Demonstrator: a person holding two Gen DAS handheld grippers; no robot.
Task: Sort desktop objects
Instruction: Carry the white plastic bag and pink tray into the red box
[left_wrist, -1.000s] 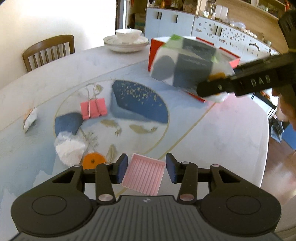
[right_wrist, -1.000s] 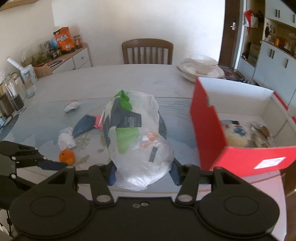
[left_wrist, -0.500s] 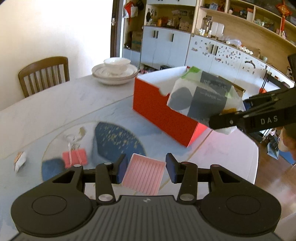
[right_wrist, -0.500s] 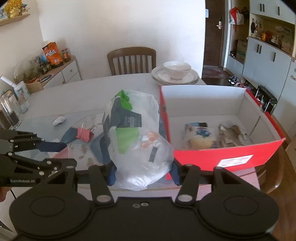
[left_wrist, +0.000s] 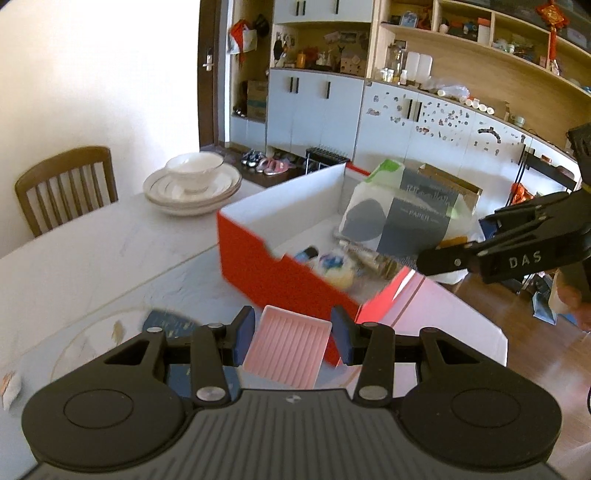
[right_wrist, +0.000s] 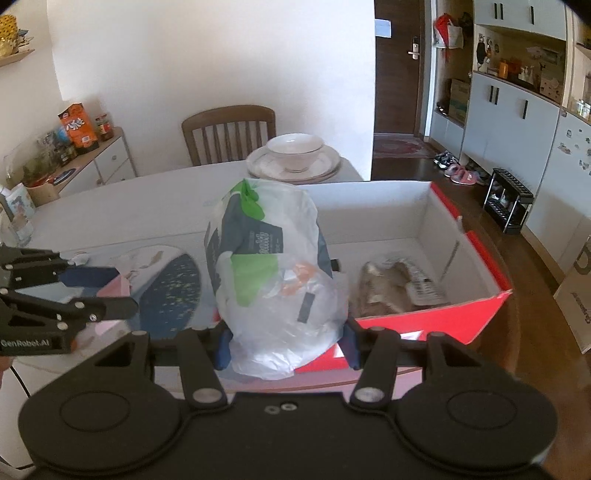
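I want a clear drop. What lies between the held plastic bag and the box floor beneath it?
In the left wrist view, the plastic bag hangs over the red box; small packets lie underneath.

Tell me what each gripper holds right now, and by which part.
Left gripper: pink tray, pinched across its two sides. Right gripper: plastic bag, squeezed at its lower bulge.

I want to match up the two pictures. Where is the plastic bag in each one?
Left wrist view: the bag is upper right, over the red box, held by the right gripper coming in from the right.
Right wrist view: the bag fills the centre, between that gripper's fingers.
Shared landmark: the bowl on plates beyond the box.
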